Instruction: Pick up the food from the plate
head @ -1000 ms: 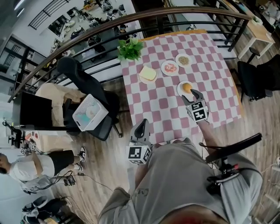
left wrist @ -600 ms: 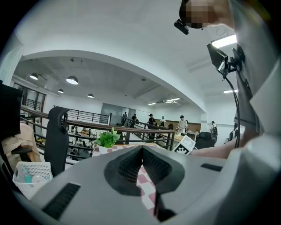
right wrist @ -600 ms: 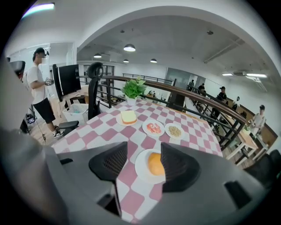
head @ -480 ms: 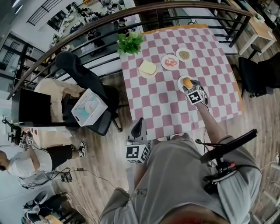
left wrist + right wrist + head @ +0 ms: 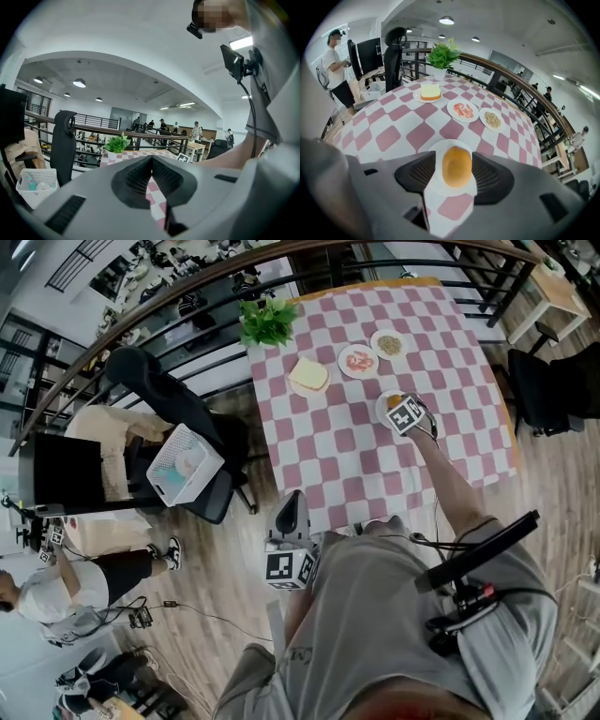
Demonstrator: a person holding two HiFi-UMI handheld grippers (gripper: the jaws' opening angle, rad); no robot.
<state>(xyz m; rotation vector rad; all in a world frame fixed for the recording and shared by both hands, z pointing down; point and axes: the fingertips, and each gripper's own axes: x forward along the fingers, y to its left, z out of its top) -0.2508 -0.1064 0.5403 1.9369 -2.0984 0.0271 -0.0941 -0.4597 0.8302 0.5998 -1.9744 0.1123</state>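
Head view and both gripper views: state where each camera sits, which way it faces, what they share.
Head view: on the person's head, facing steeply down at the checked table; torso, right arm, left gripper, right gripper show.
Left gripper view: on that gripper, facing about level over shut jaws toward the plant; the right arm shows at right.
Right gripper view: on that gripper, tilted down over open jaws at the bun on its plate; no limb shows.
Shared: plant and checked table appear in all three.
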